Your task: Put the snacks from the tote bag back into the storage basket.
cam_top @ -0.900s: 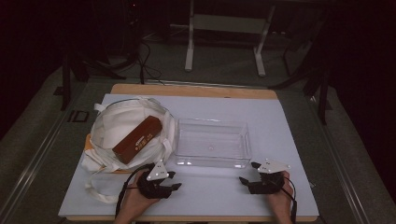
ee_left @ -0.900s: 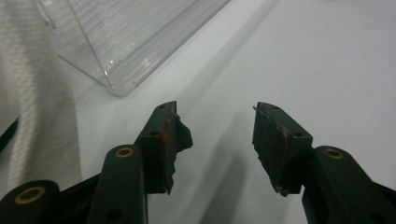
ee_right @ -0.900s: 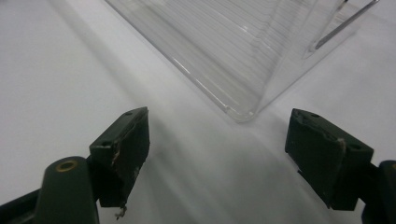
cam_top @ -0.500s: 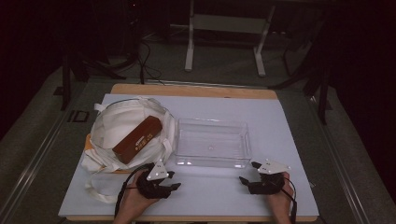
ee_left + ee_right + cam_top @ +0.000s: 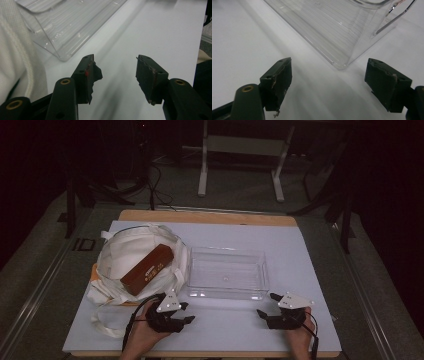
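A clear plastic tray (image 5: 227,272) stands empty at the middle of the white table. Left of it lies a white cloth bag (image 5: 130,255) with a brown box (image 5: 147,269) resting on top. My left gripper (image 5: 187,312) lies on the table in front of the bag, pointing right, jaws apart with nothing between them (image 5: 115,72). The tray's corner (image 5: 62,27) and the bag's cloth (image 5: 15,50) are just ahead of it. My right gripper (image 5: 266,304) rests near the tray's front right corner, pointing left, open and empty (image 5: 328,75), with the tray wall (image 5: 342,27) beyond it.
A white sheet (image 5: 300,250) covers the wooden tabletop. The bag's straps (image 5: 107,325) trail toward the front left edge. Beyond the table, a dark floor holds cables and a metal stand (image 5: 240,150).
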Demonstrator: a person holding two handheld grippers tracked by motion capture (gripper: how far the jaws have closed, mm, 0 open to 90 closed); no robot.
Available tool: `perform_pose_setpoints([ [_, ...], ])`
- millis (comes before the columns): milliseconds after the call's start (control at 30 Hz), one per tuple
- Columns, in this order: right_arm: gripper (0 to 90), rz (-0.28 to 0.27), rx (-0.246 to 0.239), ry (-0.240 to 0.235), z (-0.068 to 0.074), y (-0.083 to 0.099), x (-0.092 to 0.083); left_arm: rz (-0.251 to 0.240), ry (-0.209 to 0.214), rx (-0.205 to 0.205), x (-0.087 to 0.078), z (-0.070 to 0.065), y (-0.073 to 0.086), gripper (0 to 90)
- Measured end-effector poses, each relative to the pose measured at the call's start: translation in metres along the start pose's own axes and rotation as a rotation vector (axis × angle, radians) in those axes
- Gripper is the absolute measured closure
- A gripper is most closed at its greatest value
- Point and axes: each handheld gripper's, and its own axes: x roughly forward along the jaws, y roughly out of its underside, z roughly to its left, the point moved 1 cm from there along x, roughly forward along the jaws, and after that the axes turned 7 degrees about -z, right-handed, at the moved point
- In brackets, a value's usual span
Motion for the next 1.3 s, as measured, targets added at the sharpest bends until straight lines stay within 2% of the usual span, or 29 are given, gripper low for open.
perform_pose_setpoints([
  [233, 21.9, -0.002, -0.007, 0.005, 0.002, 0.000, 0.000, 0.005, 0.007, 0.026, -0.005, -0.002, -0.009, 49.5],
  [433, 21.9, 0.007, -0.044, 0.011, 0.005, 0.000, 0.001, 0.010, 0.014, 0.033, -0.009, -0.003, -0.017, 48.2],
  [667, 21.9, 0.006, -0.039, 0.005, 0.004, 0.000, 0.001, 0.024, 0.017, 0.047, -0.013, -0.005, -0.026, 47.7],
  [933, 20.9, -0.023, -0.006, 0.005, 0.001, 0.001, -0.002, 0.014, -0.015, 0.073, -0.027, 0.001, -0.038, 47.3],
  [1300, 20.9, -0.017, -0.014, 0.004, 0.002, 0.000, -0.002, 0.011, -0.043, 0.079, -0.042, 0.009, -0.049, 47.3],
])
